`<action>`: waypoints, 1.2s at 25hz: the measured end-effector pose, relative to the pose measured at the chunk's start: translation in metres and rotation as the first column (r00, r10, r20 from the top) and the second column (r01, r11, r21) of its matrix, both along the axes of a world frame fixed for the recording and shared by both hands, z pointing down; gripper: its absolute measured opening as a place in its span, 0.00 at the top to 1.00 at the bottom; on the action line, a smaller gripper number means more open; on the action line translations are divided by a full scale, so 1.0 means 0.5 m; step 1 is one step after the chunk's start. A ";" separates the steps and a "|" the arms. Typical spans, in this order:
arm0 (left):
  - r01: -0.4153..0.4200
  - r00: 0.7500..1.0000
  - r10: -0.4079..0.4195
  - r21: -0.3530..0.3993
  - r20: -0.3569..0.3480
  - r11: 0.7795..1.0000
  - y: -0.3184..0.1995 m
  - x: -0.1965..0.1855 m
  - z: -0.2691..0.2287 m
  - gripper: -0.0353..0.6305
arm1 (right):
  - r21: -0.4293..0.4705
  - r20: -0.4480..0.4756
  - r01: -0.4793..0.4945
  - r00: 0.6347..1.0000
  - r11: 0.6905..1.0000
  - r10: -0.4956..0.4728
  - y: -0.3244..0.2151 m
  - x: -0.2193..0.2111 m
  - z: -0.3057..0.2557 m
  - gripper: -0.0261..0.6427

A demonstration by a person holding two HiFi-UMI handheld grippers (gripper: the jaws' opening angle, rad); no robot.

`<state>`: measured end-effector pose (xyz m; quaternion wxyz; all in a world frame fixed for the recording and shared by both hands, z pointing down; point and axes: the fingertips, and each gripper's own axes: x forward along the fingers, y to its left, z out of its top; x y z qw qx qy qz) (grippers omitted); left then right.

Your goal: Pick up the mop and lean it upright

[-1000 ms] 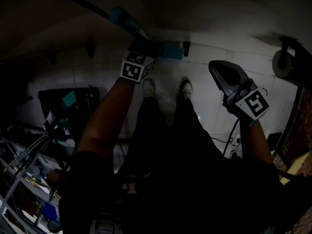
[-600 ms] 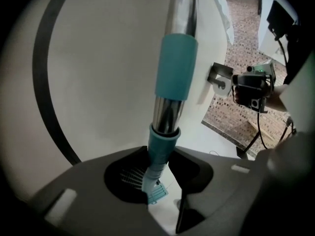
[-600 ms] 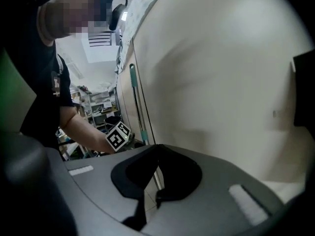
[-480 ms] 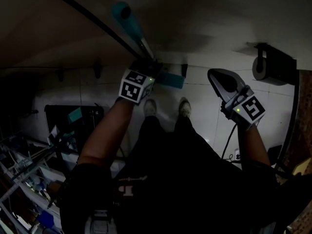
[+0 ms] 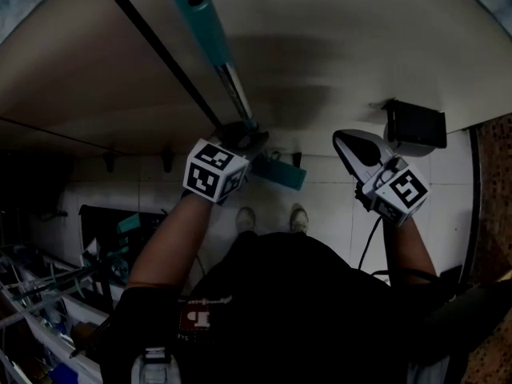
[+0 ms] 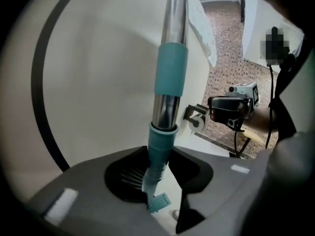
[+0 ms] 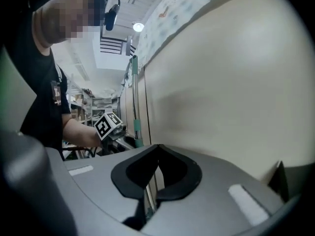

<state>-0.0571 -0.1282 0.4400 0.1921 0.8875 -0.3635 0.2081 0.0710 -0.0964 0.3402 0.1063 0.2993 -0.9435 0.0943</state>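
The mop has a teal grip (image 5: 203, 24), a metal pole (image 5: 237, 93) and a flat teal head (image 5: 280, 173) down near the floor. It stands nearly upright in front of the beige wall. My left gripper (image 5: 240, 134) is shut on the pole; in the left gripper view the pole (image 6: 170, 58) runs up from between the jaws, with the gripper (image 6: 160, 154) closed round the teal collar. My right gripper (image 5: 344, 140) hangs apart to the right with nothing in it. Its tips (image 7: 157, 147) meet, and the mop pole (image 7: 134, 100) shows beyond them.
A black cable (image 5: 152, 46) runs slantwise across the beige wall (image 5: 336, 46). A black holder (image 5: 416, 126) juts from the wall at the right. A cluttered rack (image 5: 48, 294) fills the lower left. The person's shoes (image 5: 246, 218) stand on the white tiled floor below.
The mop's handle has swung further up, so more of its teal grip shows against the wall. Both grippers sit lower in the head view. The left grip has stayed on the pole.
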 end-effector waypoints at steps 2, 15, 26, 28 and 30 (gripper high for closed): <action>-0.022 1.000 0.022 0.018 -0.007 1.000 0.011 0.007 -0.055 0.75 | 0.036 -0.001 0.018 1.000 0.999 -0.018 0.007 -0.002 -0.039 0.94; -0.095 0.991 0.110 0.191 -0.071 0.977 0.025 0.026 -0.390 0.75 | 0.179 0.036 0.038 0.998 0.983 -0.045 0.011 -0.019 -0.284 0.94; -0.103 0.988 0.131 0.281 -0.082 0.954 0.026 0.031 -0.501 0.75 | 0.228 0.042 0.002 0.999 0.974 -0.012 0.023 0.010 -0.365 0.94; -0.098 0.988 0.128 0.285 -0.086 0.953 0.026 0.029 -0.507 0.75 | 0.234 0.042 -0.002 0.999 0.972 -0.008 0.026 0.014 -0.370 0.94; -0.094 0.988 0.124 0.287 -0.089 0.953 0.026 0.028 -0.510 0.75 | 0.236 0.043 -0.004 0.999 0.972 -0.007 0.028 0.016 -0.373 0.94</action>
